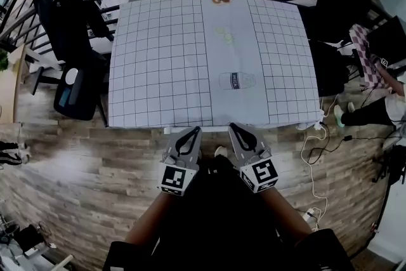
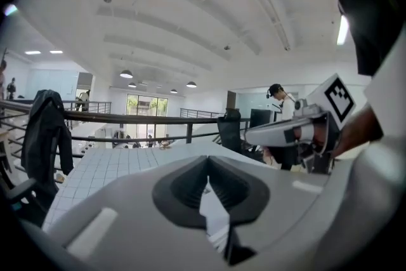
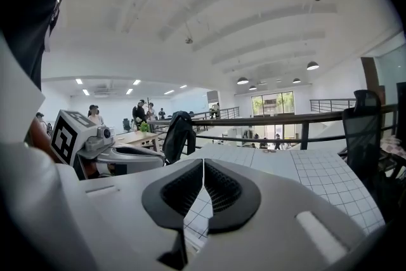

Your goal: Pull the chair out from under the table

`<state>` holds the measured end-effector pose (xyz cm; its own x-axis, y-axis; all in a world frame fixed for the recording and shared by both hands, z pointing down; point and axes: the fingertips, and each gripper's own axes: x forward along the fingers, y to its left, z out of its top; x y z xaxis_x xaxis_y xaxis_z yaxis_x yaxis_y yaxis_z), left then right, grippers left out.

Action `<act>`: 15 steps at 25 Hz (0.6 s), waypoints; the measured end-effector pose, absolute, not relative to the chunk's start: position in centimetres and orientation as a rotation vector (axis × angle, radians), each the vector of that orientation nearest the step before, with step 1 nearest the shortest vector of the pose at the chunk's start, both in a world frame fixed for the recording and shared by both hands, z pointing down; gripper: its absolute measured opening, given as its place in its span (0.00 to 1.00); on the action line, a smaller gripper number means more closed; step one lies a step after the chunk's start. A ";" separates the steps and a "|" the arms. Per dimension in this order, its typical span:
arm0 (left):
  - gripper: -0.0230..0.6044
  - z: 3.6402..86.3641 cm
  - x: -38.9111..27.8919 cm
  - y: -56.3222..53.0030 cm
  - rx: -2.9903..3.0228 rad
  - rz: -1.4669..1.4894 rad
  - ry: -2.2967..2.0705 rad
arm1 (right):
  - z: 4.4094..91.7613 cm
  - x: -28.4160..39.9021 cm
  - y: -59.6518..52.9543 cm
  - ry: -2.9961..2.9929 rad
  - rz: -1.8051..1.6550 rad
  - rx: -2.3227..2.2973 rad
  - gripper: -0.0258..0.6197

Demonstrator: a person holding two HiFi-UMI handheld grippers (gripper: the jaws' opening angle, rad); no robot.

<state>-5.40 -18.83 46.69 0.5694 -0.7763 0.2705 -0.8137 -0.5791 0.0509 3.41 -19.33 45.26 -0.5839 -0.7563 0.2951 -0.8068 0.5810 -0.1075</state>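
Wood floor, checked table (image 1: 158, 73): left gripper (image 1: 192, 132) and right gripper (image 1: 235, 129) hover at its near edge, both pinched shut, empty (likely poised for the chair, unseen here).

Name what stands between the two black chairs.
The table under its gridded cloth fills the gap between the left chair and the right chair; the head view shows it.

You've got the table (image 1: 285, 73) under a white grid cloth (image 1: 158, 66), with a milk bottle print (image 1: 236, 80) mid-strip and two small brown things (image 1: 221, 0) at its far edge.
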 end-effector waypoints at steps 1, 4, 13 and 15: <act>0.05 47.0 -5.1 -18.8 2.652 0.338 -1.349 | 45.9 3.6 -19.5 -2.590 0.338 1.288 0.04; 0.05 46.9 -5.2 -18.5 2.668 0.361 -1.358 | 46.7 3.4 -19.4 -2.572 0.327 1.232 0.04; 0.05 50.5 -5.9 -19.7 2.663 0.491 -1.276 | 50.9 3.6 -20.8 -2.516 0.340 1.119 0.09; 0.05 51.5 -5.6 -19.7 2.669 0.554 -1.227 | 51.5 3.7 -20.9 -2.492 0.323 1.105 0.10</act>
